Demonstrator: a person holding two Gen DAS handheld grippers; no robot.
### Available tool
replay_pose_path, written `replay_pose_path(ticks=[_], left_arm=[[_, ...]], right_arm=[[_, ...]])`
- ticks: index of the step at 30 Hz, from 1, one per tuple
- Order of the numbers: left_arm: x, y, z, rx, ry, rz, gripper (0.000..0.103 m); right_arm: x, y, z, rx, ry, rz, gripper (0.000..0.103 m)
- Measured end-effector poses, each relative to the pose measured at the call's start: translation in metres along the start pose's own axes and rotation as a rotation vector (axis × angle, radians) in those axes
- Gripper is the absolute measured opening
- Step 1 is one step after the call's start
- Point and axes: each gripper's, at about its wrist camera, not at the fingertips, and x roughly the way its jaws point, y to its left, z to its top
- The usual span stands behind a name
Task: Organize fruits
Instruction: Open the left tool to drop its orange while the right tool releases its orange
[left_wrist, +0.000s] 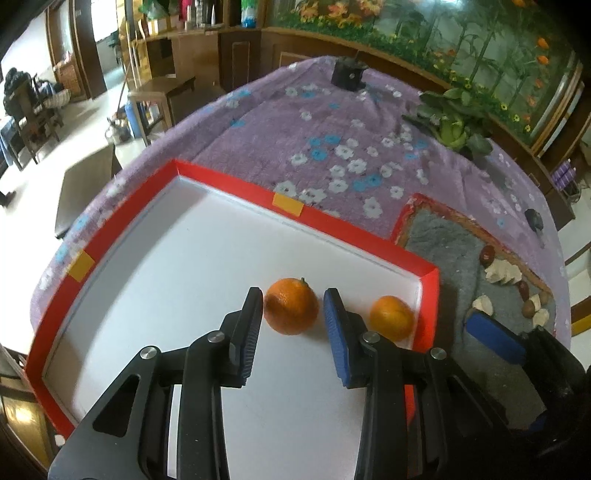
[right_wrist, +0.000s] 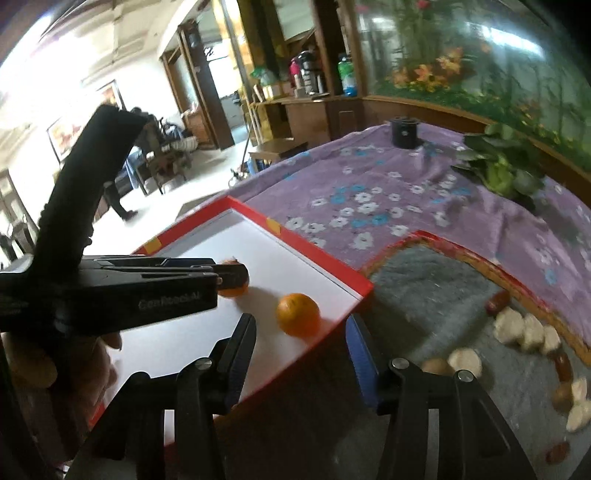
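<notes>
A red-rimmed white tray (left_wrist: 229, 184) lies on the purple flowered cloth. Two oranges rest in it near its right wall. My left gripper (left_wrist: 293, 295) is open, its fingers on either side of the larger orange (left_wrist: 291, 306) without closing on it. The smaller orange (left_wrist: 391, 317) lies just to the right, also in the right wrist view (right_wrist: 298, 314). My right gripper (right_wrist: 301, 332) is open and empty, straddling the tray's right rim (right_wrist: 332, 266). The left gripper's body (right_wrist: 110, 291) hides most of the larger orange (right_wrist: 232, 290) there.
A grey mat with a red border (left_wrist: 443, 236) lies right of the tray, carrying red dates (right_wrist: 563, 365) and pale nut-like pieces (right_wrist: 517, 328). A leafy green plant (left_wrist: 454, 122) and a black block (left_wrist: 349, 75) sit farther back. The table edge drops off at left.
</notes>
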Motion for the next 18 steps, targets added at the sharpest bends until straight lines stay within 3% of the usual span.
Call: replay_pose_path(ticks=[1,2,3,5,9,18], left_arm=[[-0.005,-0.004,0.0,0.011,-0.017,0.009,0.033],[-0.011,-0.008,-0.001,0.023,-0.036,0.015,0.041],[-0.016,-0.012,-0.001,0.03,-0.052,0.016,0.055],[-0.028,-0.021,-0.003,0.04,-0.093,0.019,0.066],[-0.046,-0.042,-0.008,0.091,-0.137,0.02,0.066],[-0.052,-0.095,-0.027,0.186,-0.104,-0.063,0.066]], right_arm=[[-0.008,-0.003,-0.003,0.01,-0.011,-0.001,0.049],[-0.015,-0.006,-0.006,0.017,-0.022,-0.011,0.049],[-0.022,-0.009,-0.009,0.025,-0.033,-0.024,0.049],[-0.034,-0.016,-0.014,0.047,-0.048,-0.042,0.049],[-0.059,-0.029,-0.026,0.081,-0.08,-0.072,0.05],[-0.102,-0.058,-0.064,0.112,-0.094,-0.182,0.05]])
